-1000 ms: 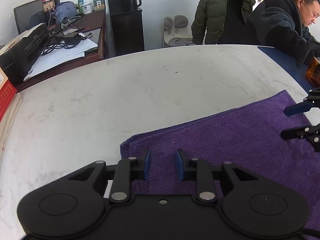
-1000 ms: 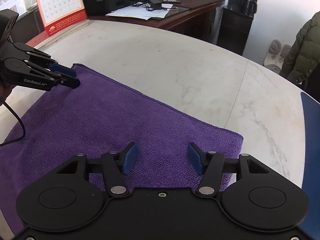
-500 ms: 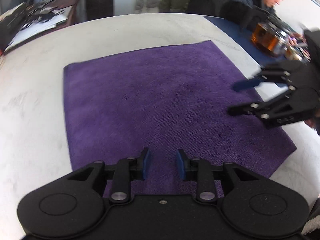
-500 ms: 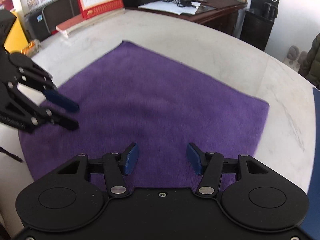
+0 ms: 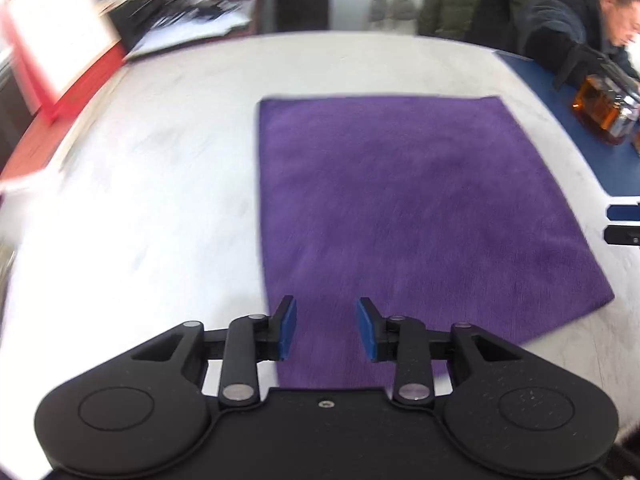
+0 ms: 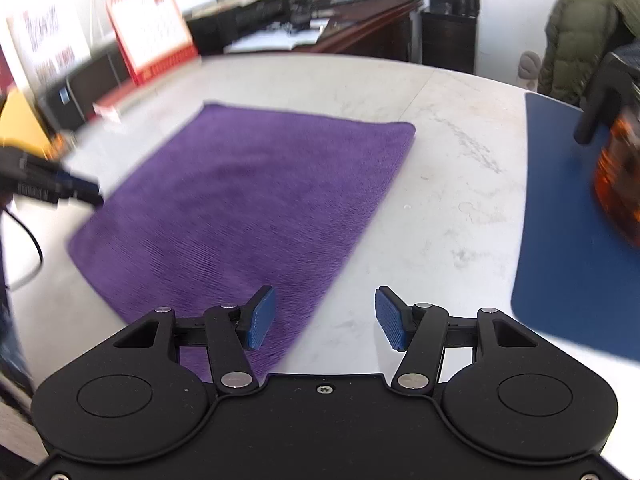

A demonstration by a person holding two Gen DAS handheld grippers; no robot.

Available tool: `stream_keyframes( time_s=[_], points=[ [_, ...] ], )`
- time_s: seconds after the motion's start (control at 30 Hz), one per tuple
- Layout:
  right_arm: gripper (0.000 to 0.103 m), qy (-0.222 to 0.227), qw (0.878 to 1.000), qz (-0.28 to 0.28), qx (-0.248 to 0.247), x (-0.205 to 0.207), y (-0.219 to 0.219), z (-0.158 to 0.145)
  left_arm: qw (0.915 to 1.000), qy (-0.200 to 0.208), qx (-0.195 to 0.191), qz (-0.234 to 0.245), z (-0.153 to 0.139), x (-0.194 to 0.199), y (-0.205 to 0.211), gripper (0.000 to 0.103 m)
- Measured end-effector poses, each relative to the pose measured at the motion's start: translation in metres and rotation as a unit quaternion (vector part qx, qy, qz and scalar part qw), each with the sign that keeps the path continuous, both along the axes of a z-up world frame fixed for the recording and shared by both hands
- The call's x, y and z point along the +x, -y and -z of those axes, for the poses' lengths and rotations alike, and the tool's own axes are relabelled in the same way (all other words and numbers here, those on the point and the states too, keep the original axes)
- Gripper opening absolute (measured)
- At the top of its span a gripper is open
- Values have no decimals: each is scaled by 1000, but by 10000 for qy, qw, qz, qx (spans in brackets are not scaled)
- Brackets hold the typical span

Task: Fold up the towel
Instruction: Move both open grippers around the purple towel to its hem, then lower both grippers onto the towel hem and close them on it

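A purple towel [image 5: 420, 208] lies flat, folded into a rectangle, on the white marble table [image 5: 160, 184]. It also shows in the right wrist view [image 6: 248, 200]. My left gripper [image 5: 326, 328] is open and empty above the towel's near left corner. My right gripper [image 6: 322, 318] is open and empty above the towel's near right edge, over bare table. The right gripper's fingers [image 5: 622, 224] show at the right edge of the left wrist view. The left gripper [image 6: 76, 190] shows blurred at the left of the right wrist view.
A blue mat [image 6: 568, 240] with an amber glass bottle [image 6: 616, 184] lies to the right. A red desk calendar [image 6: 154, 28] stands at the table's far left. A seated man [image 5: 592, 20] is at the far right. A desk with clutter [image 6: 320, 20] stands behind.
Both grippers have pulled back and up from the towel and apart to its two sides. The towel lies still. Both views are blurred by motion.
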State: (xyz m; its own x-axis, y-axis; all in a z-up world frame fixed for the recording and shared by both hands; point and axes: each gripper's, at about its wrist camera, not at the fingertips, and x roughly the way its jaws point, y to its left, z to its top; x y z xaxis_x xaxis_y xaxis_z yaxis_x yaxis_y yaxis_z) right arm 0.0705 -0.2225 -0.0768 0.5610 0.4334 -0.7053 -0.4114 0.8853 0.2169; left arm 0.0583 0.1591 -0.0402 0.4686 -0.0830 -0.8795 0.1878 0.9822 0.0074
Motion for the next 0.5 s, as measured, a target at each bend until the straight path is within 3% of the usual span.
stream_keyframes(
  time_s=[0.2, 0.5],
  points=[
    [55, -364, 9991, -9, 229, -28, -6, 9, 9979, -280, -223, -544, 8, -18, -20, 31],
    [55, -858, 9953, 370, 262, -39, -16, 8, 9957, -387, -559, -630, 16, -6, -35, 35]
  ],
)
